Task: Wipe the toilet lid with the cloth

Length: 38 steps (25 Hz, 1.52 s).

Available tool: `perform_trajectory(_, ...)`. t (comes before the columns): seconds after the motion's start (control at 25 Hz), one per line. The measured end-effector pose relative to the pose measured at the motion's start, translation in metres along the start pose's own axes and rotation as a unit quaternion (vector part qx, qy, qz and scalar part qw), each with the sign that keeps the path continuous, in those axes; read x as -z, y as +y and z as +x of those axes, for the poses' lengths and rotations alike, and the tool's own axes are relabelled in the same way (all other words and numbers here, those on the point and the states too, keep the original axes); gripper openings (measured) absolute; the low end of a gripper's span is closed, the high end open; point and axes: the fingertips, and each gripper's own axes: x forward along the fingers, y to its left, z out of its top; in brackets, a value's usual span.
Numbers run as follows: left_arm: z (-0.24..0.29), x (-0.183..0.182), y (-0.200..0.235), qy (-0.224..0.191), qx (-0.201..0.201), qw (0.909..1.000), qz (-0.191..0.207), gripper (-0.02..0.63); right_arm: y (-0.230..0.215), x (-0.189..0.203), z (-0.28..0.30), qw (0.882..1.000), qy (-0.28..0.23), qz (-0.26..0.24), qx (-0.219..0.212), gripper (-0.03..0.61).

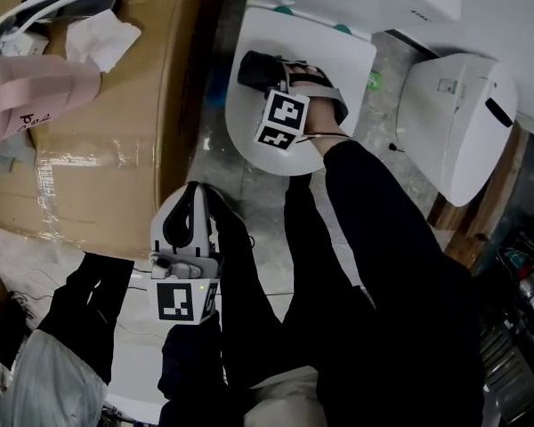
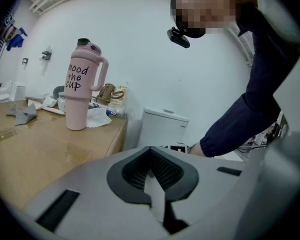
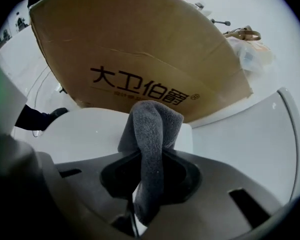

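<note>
1. The grey cloth is pinched between the jaws of the right gripper and is held over the closed white toilet lid.
2. The left gripper is held well apart from the lid, with its jaws pressed together on nothing.
3. A cardboard box is seen beside the toilet, with a pink cup standing upright on it.

My right gripper is matt grey plastic, closed on a cloth of soft, fuzzy grey fleece. The toilet lid is smooth, glossy white plastic. The cardboard box is matt brown, crossed by shiny clear tape. My left gripper has ribbed black pads.
</note>
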Motion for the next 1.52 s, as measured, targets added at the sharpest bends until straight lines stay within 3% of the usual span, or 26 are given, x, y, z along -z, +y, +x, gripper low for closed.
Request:
perform_trajectory(0.24,0.005,0.010,0.005,0.013,-0.035,0.9993,-0.009,0.015,-0.089,-0.015,0.030,0.997,-0.002,-0.027,0.068,0.074)
perform_trajectory(0.48,0.010,0.010,0.010,-0.003,-0.063,0.9977,-0.025,0.015,-0.117,-0.037,0.064,0.993,-0.005,-0.075,0.096,0.074)
perform_trajectory(0.68,0.014,0.021,0.009,0.010,-0.080,0.9961,-0.036,0.015,-0.133,-0.033,0.091,0.990,0.025,-0.098,0.098,0.074)
perform_trajectory(0.96,0.021,0.017,0.008,0.002,-0.064,0.9973,-0.034,0.015,-0.105,-0.034,0.095,0.992,0.028,-0.097,0.074,0.072)
perform_trajectory(1.2,0.023,0.003,0.014,-0.010,-0.051,0.9983,-0.027,0.015,-0.041,-0.041,0.079,0.993,0.015,-0.115,0.036,0.072)
perform_trajectory(1.52,0.013,-0.003,0.018,0.002,-0.024,0.9997,-0.006,0.015,0.042,-0.051,0.052,0.995,0.004,-0.103,-0.011,0.072)
